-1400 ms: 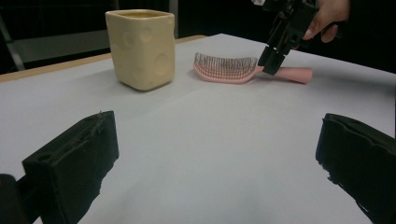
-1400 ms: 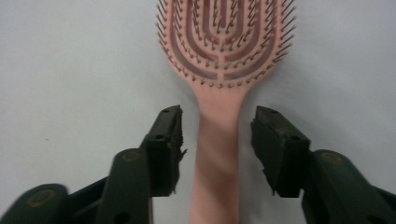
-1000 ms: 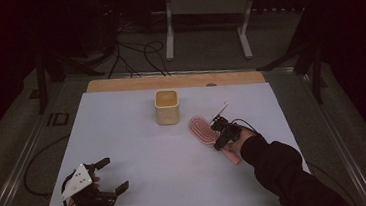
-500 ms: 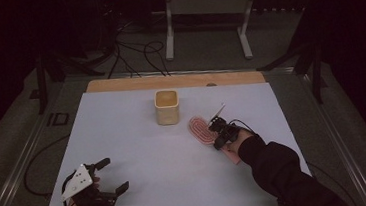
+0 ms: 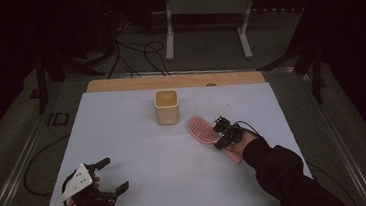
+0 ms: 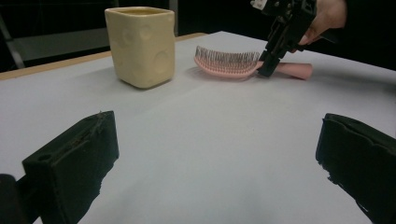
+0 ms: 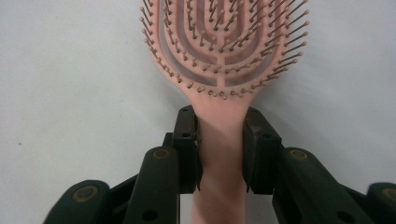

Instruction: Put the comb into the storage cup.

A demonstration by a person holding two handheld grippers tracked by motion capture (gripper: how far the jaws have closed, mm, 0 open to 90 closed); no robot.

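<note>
I see the right gripper (image 5: 222, 132) at the pink brush (image 5: 203, 129) handle; cream cup (image 5: 167, 107) mid-worktop (image 5: 166, 164); left gripper (image 5: 111, 176) near front-left corner, spread wide.

Hairbrush (image 7: 219, 70) head tip cut by top edge; handle end hidden under right claw (image 7: 219, 149).

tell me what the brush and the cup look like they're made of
Brush: pink plastic by the look, smooth moulded handle with a slight sheen, thin bristles with ball tips. Cup: probably glazed ceramic, cream, thick-walled, with soft dimples; moulded resin can't be ruled out.
</note>
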